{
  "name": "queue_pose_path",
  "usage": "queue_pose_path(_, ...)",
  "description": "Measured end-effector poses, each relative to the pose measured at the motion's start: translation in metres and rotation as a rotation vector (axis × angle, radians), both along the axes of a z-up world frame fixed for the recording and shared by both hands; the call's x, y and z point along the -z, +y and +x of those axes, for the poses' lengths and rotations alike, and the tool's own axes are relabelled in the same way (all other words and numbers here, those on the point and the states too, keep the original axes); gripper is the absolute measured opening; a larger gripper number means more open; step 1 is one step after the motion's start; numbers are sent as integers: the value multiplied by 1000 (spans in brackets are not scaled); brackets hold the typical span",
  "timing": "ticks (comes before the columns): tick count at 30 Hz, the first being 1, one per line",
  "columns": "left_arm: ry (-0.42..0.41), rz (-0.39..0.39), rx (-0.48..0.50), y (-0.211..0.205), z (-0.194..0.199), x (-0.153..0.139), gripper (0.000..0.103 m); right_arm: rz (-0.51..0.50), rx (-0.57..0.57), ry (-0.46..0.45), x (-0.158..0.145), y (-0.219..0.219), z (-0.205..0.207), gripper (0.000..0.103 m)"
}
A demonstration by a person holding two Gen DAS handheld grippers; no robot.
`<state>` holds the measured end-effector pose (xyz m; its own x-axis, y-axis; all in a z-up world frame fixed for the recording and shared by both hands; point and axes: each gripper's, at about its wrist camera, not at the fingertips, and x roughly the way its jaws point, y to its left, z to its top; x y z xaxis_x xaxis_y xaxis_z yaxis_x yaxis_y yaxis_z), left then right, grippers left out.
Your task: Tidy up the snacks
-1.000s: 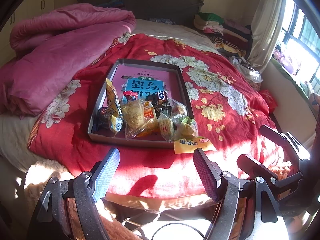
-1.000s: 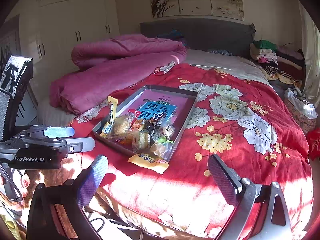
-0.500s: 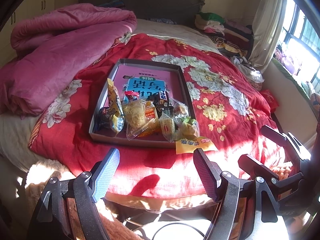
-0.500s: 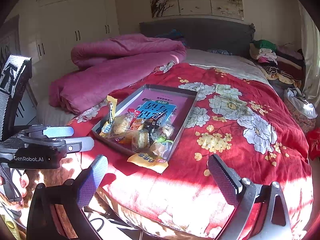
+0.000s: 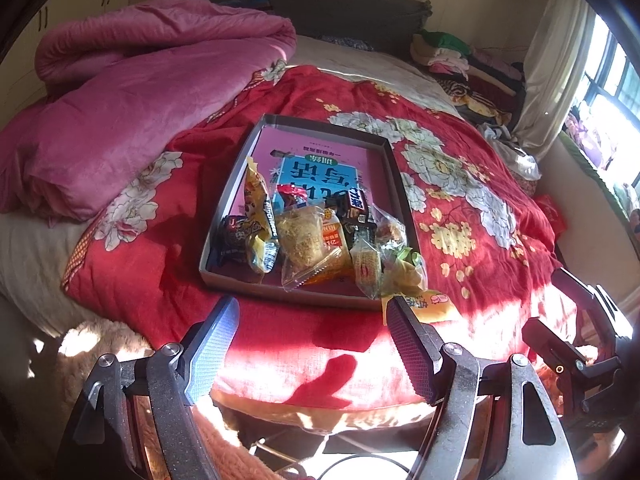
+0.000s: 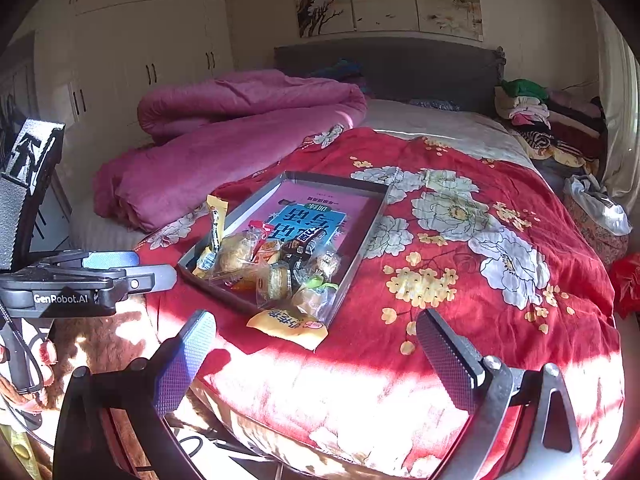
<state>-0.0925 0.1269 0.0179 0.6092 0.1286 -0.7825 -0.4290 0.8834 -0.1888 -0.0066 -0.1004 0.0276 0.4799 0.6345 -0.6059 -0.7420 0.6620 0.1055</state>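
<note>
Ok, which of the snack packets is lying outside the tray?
The flat yellow packet with red lettering: it lies on the red floral quilt at the grey tray's near right corner, while the other snacks are piled inside.

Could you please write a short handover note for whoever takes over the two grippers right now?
Left gripper: open, empty, short of the bed's near edge.
Right gripper: open, empty, also over the near edge.
Snacks: piled at the near end of the shallow grey tray on the red floral bedspread. One yellow packet lies outside, hanging over the tray's near corner onto the bedspread.
Done: nothing sorted that I can see.
Left: pick up the yellow packet, then arrange the pile.
</note>
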Motion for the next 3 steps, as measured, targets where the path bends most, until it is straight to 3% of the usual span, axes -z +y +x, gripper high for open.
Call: queue_pose_path(3, -32, 35, -88, 38, 5, 0, 77, -22, 56, -22, 3, -9, 17, 102)
